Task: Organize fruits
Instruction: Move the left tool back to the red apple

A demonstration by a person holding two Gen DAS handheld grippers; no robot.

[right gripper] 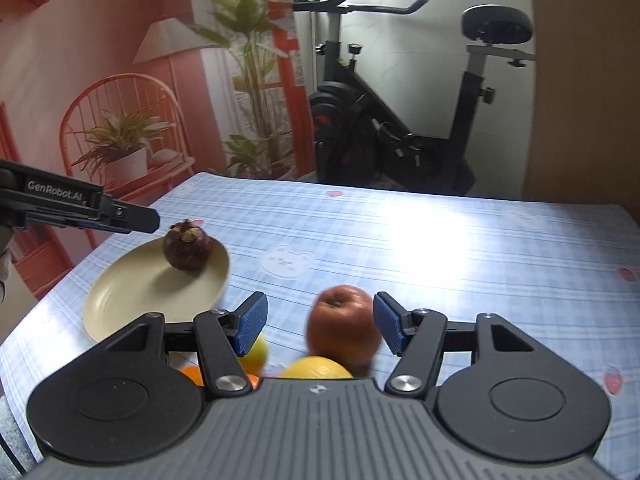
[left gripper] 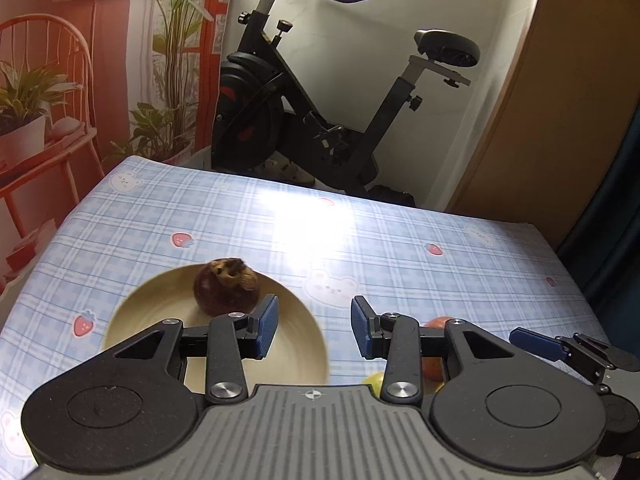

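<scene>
Both my tongs are spread and empty: left tongs (left gripper: 314, 330) by the plate (right gripper: 132, 300), right tongs (right gripper: 320, 328) over the apple (right gripper: 342, 326). One mangosteen (right gripper: 187, 249) is plated near the tabletop's left edge; apple and citrus (right gripper: 316, 372) at the near edge remain.

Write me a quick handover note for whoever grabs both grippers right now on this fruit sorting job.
Left gripper: open, empty, above the near rim of the plate.
Right gripper: open around the red apple; pads not clearly pressing, so treat it as not gripped.
Done: mangosteen sits on the cream plate.
Left: the apple, a yellow fruit, another yellow one and an orange are clustered on the tablecloth, near edge, off the plate.
</scene>
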